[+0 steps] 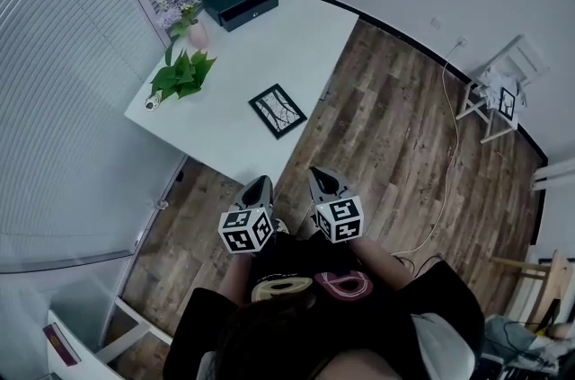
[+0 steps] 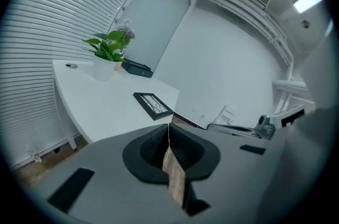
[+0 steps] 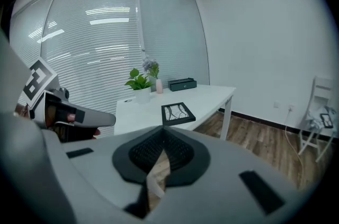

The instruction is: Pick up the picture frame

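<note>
Overhead, I look down on a wooden floor (image 1: 386,127) that runs beneath and ahead of both grippers. A white bench (image 1: 296,37) stands ahead of them, its near corner just beyond their tips. A white chair (image 1: 499,91) stands against the wall, well off to the right of the right gripper.

The left gripper (image 1: 259,183) and the right gripper (image 1: 317,175) hang side by side above the floor, near each other but apart, and both point toward the bench. In the left gripper view the jaws meet in a closed seam with nothing between them. In the right gripper view the jaws are likewise pressed together and empty.

A black box (image 1: 239,2) sits at the far end of the bench, farthest from both grippers. A potted plant (image 1: 182,75) stands ahead and to the left of the left gripper, with a pink flower vase (image 1: 196,32) just beyond it.

The picture frame (image 1: 278,110) lies flat on the bench, straight ahead of both grippers and apart from them; it is the bench item nearest them.
</note>
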Demonstrator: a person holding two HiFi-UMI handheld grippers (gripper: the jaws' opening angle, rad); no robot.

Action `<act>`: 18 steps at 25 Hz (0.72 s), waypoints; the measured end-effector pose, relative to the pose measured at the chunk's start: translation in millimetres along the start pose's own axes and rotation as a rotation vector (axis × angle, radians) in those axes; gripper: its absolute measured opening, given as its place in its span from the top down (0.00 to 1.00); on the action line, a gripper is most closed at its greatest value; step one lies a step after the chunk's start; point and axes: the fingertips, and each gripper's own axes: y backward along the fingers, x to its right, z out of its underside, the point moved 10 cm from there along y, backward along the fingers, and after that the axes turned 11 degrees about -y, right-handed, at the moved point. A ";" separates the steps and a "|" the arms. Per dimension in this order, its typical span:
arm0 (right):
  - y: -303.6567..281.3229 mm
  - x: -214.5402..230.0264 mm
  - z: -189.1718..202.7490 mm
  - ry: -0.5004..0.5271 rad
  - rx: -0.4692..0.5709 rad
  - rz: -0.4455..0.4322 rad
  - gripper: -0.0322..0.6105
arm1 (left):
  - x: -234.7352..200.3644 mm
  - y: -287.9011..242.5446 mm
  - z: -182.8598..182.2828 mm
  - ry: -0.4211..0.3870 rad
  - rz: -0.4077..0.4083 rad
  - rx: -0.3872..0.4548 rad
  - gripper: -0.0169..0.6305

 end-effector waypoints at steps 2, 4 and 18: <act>-6.1 -0.7 -4.2 -0.007 0.007 0.008 0.93 | -4.3 -5.9 -4.7 -0.005 0.015 -0.009 0.95; -9.4 -1.8 -6.5 -0.016 0.006 0.022 0.93 | -5.5 -8.3 -7.9 -0.005 0.028 -0.016 0.95; -43.7 3.9 -22.4 -0.039 0.017 0.039 0.93 | -25.0 -26.6 -19.2 0.016 -0.038 -0.048 0.95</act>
